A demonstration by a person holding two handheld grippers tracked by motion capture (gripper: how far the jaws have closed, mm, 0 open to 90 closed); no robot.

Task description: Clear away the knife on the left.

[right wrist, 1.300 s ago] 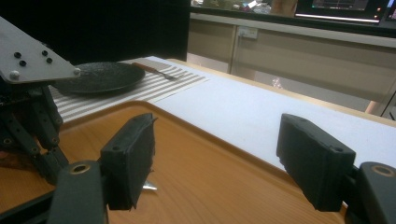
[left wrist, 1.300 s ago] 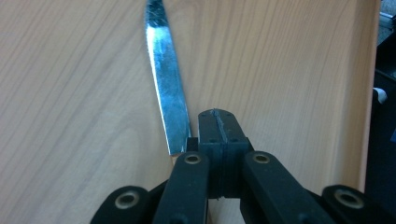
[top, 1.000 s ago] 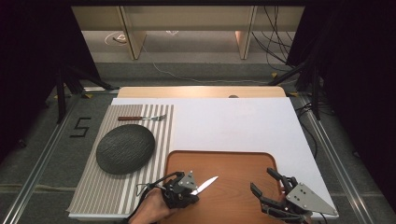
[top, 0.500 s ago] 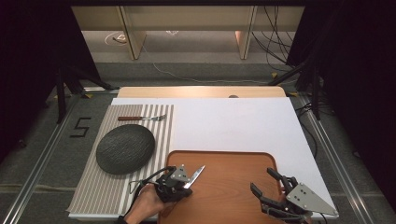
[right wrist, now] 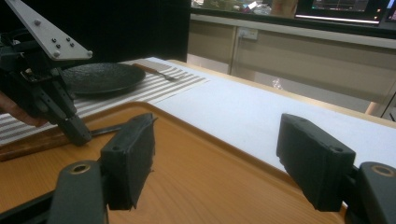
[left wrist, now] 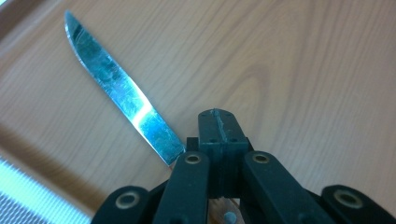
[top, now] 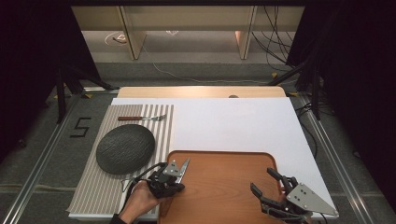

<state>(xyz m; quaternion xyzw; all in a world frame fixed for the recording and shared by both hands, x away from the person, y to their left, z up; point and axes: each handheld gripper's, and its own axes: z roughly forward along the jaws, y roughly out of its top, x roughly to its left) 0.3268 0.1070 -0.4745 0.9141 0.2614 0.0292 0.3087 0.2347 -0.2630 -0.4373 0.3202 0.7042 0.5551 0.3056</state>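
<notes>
Knife was clamped in the left gripper, jaws closed together on its handle end, blade sticking out past the tips. In the high view the blade pointed up and right over the left edge of the wooden tray; from the left gripper view it hung just above the tray's wood, contact unclear. A hand held that gripper from the bottom edge. Right gripper sat at the tray's near right corner, jaws wide apart, nothing between them; its own view showed the two pads spread over the tray. Left of the tray lay a striped placemat with a dark round plate on it and a fork past the plate, apart from it. All of it sat on a white sheet on the table.
</notes>
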